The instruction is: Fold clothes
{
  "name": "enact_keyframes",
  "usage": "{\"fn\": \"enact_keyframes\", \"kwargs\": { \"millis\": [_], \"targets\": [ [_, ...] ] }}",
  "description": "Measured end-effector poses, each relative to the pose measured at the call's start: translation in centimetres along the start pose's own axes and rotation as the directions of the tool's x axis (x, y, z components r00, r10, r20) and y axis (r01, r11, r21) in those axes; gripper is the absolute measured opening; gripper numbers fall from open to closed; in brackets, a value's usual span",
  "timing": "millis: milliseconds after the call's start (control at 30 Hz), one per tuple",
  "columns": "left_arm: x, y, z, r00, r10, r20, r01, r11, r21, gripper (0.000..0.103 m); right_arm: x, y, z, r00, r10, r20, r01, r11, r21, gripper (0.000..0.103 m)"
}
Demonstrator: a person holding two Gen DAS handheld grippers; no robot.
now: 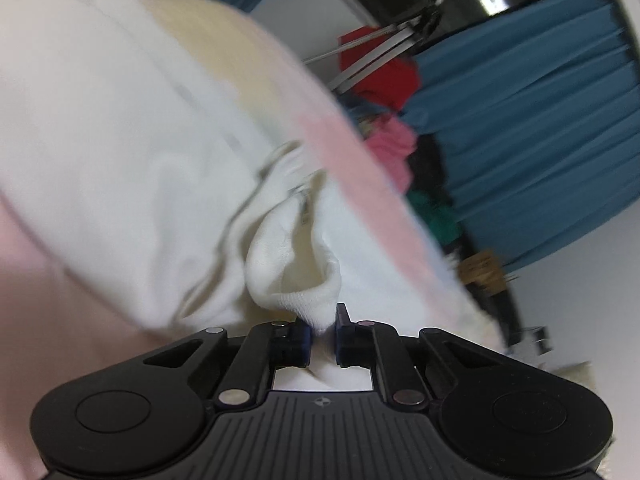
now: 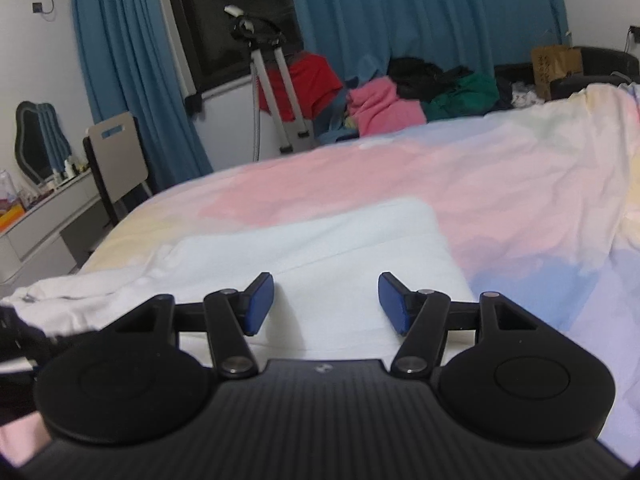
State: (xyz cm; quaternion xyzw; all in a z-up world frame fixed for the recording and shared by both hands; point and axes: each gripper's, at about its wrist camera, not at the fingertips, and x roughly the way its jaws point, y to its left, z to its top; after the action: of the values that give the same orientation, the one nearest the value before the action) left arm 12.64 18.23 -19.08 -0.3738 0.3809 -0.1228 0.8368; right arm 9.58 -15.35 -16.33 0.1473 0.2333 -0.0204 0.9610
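A white garment (image 1: 120,168) lies on the pastel bed sheet (image 1: 344,152). My left gripper (image 1: 323,326) is shut on a ribbed white cuff or hem (image 1: 296,276) of it, which bunches up just ahead of the fingers. In the right wrist view the white garment (image 2: 352,256) lies partly folded flat on the bed (image 2: 500,184). My right gripper (image 2: 326,300) is open and empty, just above the garment's near part.
A pile of red, pink, green and black clothes (image 2: 384,100) lies at the bed's far edge. A tripod stand (image 2: 276,80), blue curtains (image 2: 420,12), a chair (image 2: 116,156) and a desk (image 2: 44,216) stand beyond and left of the bed.
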Motion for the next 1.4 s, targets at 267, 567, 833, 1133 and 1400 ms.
{"fn": "enact_keyframes", "kwargs": {
  "millis": [267,567,833,1133,1400],
  "targets": [
    [-0.3,0.1,0.4,1.000,0.026,-0.014,-0.025,0.999,0.031,0.032,1.4,0.2,-0.8,0.998,-0.014,-0.055,0.012,0.999,-0.038,0.061],
    [-5.8,0.7,1.3,0.993,0.107,0.053,-0.105,0.994,-0.025,0.092,0.7,0.3,-0.7,0.998,-0.001,-0.058,-0.001,1.000,-0.026,0.061],
    [-10.8,8.9,4.9,0.960,0.255,0.111,-0.199,0.907,-0.371,0.096,0.5,0.2,-0.6,0.998,0.011,-0.065,-0.012,1.000,-0.014,0.061],
    [-12.4,14.4,10.0,0.848,0.439,0.298,-0.232,0.812,-0.535,0.080,0.0,0.8,-0.4,0.999,0.038,-0.030,-0.039,0.999,-0.032,0.062],
    [-13.6,14.4,13.3,0.763,0.504,0.404,-0.294,0.828,-0.478,0.031,0.8,2.4,-1.4,0.993,0.086,-0.085,-0.093,0.992,-0.087,0.060]
  ]
}}
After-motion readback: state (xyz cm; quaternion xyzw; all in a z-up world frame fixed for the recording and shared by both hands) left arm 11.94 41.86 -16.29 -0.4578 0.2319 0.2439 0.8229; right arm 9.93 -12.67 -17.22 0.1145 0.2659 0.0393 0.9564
